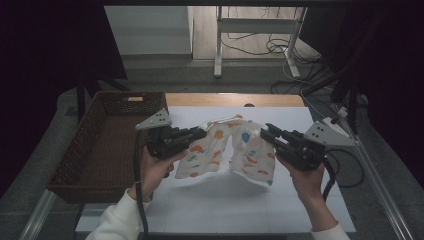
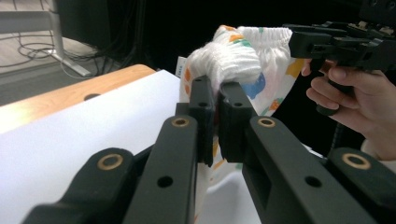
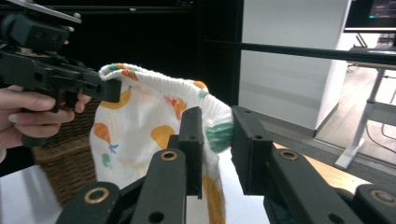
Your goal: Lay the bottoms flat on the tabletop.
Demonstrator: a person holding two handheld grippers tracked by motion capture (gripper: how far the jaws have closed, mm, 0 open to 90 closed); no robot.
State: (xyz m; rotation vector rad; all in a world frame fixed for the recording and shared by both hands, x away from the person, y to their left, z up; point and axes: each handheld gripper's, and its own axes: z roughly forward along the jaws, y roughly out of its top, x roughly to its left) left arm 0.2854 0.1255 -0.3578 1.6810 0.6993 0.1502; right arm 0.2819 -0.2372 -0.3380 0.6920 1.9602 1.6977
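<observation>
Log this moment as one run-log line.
left tongs: shut on patterned garment | right tongs: shut on garment | garment: lifted above white mat | basket: left

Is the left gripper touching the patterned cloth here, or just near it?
Touching. In the left gripper view, the left gripper has its jaws shut on a bunched fold of the patterned cloth, with fabric pinched between the pads.

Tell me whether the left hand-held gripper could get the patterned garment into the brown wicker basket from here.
Probably yes. The left hand-held gripper grips the white fruit-patterned garment right beside the brown wicker basket, with nothing between. But the right hand-held gripper is clamped on the other end.
</observation>
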